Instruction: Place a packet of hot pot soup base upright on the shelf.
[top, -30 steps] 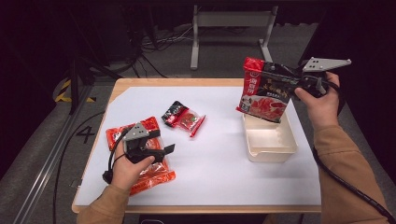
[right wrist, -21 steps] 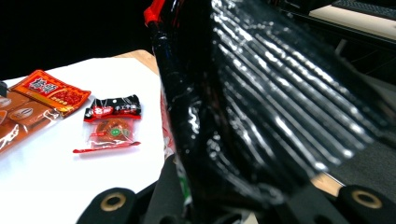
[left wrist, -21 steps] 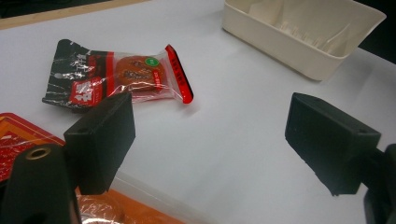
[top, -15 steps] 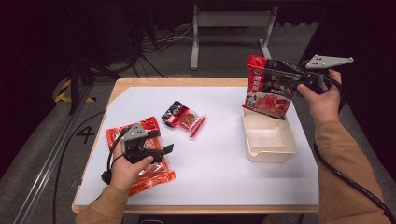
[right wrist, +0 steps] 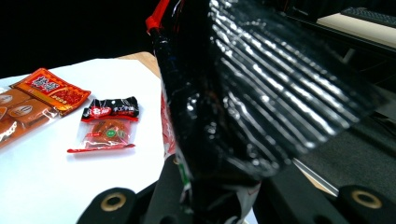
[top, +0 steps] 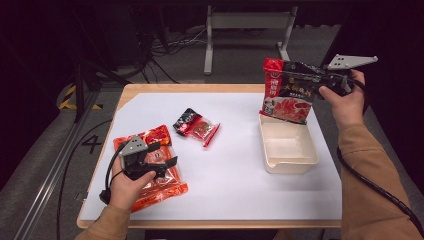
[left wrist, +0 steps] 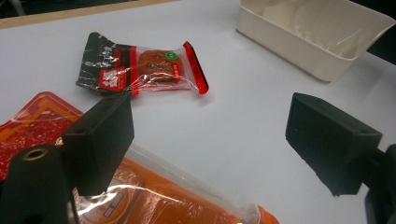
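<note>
My right gripper (top: 320, 80) is shut on a large red and black food packet (top: 287, 92), holding it up in the air over the far end of a cream tray (top: 287, 162). The packet's black back (right wrist: 243, 93) fills most of the right gripper view. My left gripper (top: 167, 162) stands open low over a flat orange packet (top: 160, 187) at the table's front left. Its left finger (left wrist: 100, 140) overlaps that orange packet (left wrist: 177, 205); the right finger (left wrist: 329, 140) hangs over bare table. A small red and black packet (top: 196, 126) lies mid-table.
A white sheet (top: 230, 175) covers the wooden table. The small packet (left wrist: 140, 67) and the cream tray (left wrist: 299, 42) lie ahead of the left gripper. Metal stand legs (top: 247, 30) and cables sit on the floor beyond the table.
The right gripper has lifted the large packet higher and a little farther away above the tray. The left gripper has stayed over the orange packet.
</note>
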The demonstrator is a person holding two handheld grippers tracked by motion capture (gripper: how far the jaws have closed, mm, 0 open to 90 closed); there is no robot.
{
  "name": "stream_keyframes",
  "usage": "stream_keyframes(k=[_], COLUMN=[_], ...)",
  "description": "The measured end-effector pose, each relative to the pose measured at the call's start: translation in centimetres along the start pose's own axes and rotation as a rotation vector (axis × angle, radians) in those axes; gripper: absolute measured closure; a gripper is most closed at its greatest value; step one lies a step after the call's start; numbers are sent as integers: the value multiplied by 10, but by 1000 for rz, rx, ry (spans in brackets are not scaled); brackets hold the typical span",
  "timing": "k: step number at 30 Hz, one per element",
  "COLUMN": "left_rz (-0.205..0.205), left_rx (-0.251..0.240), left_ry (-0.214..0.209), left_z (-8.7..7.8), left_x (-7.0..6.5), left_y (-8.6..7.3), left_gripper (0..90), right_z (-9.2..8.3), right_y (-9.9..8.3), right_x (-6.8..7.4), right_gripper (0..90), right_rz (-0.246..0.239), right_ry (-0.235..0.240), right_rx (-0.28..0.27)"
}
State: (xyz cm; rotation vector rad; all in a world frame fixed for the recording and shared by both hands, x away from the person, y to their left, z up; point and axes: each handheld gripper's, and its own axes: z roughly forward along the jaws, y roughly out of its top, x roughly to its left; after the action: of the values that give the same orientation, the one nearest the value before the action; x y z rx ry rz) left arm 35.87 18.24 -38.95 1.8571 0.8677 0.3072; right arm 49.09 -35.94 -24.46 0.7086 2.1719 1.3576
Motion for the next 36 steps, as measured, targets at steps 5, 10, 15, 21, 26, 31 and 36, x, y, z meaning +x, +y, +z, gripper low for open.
stream_keyframes(k=[5, 10, 15, 21, 26, 31, 36], left_rz=[-18, -38, -53, -75, -88, -91, -94], left_rx=[1, -4, -7, -9, -12, -16, -19], left_ry=[13, 32, 57, 75, 90, 98, 99], left_z=[-7, -16, -24, -31, -37, -41, -41], left_x=[0, 2, 4, 4, 3, 6, 6], left_y=[-5, -11, -16, -22, -25, -26, -26], left_gripper=[163, 163, 162, 162, 162, 159, 159], right_z=[4, 10, 15, 21, 27, 32, 36], right_y=[0, 1, -1, -3, -10, -18, -24], right_x=[-4, -8, -12, -16, -21, -24, -24], right_gripper=[828, 828, 826, 826, 824, 822, 821], right_rz=[-8, -25, -30, -48, -42, -31, -18], right_ry=[16, 43, 63, 73, 81, 80, 78], right_rx=[4, 3, 3, 18, 21, 37, 46])
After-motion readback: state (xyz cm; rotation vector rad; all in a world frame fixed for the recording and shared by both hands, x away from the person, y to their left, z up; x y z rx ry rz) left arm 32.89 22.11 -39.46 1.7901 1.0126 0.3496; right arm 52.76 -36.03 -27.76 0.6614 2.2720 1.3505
